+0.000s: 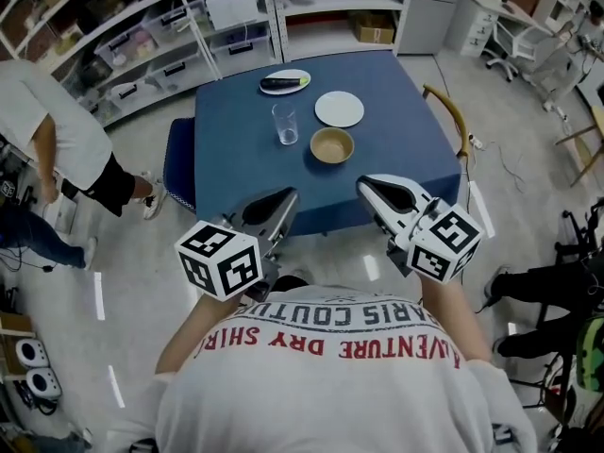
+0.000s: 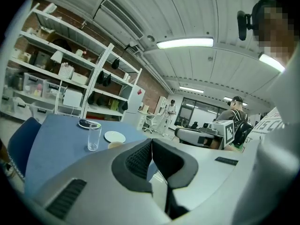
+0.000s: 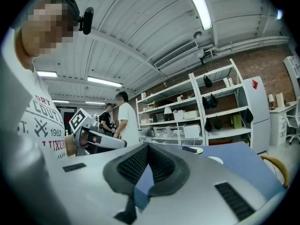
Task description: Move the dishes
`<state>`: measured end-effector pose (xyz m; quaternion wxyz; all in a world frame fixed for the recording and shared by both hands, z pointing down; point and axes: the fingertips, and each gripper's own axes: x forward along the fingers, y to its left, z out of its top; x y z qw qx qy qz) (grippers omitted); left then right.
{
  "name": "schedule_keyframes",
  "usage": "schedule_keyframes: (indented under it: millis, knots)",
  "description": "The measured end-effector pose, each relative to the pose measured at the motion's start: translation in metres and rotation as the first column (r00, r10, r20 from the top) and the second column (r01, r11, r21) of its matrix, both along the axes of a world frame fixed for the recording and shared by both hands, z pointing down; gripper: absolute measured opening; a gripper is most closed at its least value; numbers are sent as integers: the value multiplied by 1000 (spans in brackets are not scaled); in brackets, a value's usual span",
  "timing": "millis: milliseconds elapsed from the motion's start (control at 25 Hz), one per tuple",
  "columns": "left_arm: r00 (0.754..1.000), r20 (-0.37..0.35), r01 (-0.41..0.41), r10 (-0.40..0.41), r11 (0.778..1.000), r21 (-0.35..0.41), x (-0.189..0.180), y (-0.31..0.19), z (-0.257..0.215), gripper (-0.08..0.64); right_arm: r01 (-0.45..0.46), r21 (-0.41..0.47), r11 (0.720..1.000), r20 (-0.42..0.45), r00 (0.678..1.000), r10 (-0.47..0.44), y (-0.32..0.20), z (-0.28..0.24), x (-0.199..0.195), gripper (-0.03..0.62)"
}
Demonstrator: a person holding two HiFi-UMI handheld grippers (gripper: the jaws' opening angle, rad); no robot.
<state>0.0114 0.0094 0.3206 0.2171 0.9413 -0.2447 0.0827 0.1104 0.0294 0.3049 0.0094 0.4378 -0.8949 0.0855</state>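
Note:
Several dishes stand on the blue table [image 1: 236,149]: a white plate with a dark, long thing on it [image 1: 285,81], an empty white plate [image 1: 339,109], a clear glass [image 1: 284,123] and a wooden bowl [image 1: 332,145]. My left gripper [image 1: 286,196] hangs at the table's near edge, its jaws together and empty. My right gripper [image 1: 366,185] is level with it to the right, also shut on nothing. In the left gripper view the glass [image 2: 94,137], the empty plate [image 2: 115,136] and the bowl [image 2: 114,145] lie beyond the closed jaws [image 2: 151,141]. The right gripper view looks over its closed jaws [image 3: 147,146] toward the shelves.
A blue chair [image 1: 177,163] stands at the table's left side and a wooden chair [image 1: 451,111] at its right. Shelving with boxes [image 1: 179,26] lines the back wall. A person in white [image 1: 57,140] stands at the left, and cables lie on the floor at the right.

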Motion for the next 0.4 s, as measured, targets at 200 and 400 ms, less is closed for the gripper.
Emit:
schedule_keyframes:
  millis: [200,400]
  knots:
    - [1000,22,-3,2,1000,24,-1,6,2,28,2,18,1000,-15,1000,-1,4,-3,-2,23]
    - [1000,29,-3,3,1000,23,-2,6,0,28,-4,13,1000,-6,1000,4,4,-4,-2,23]
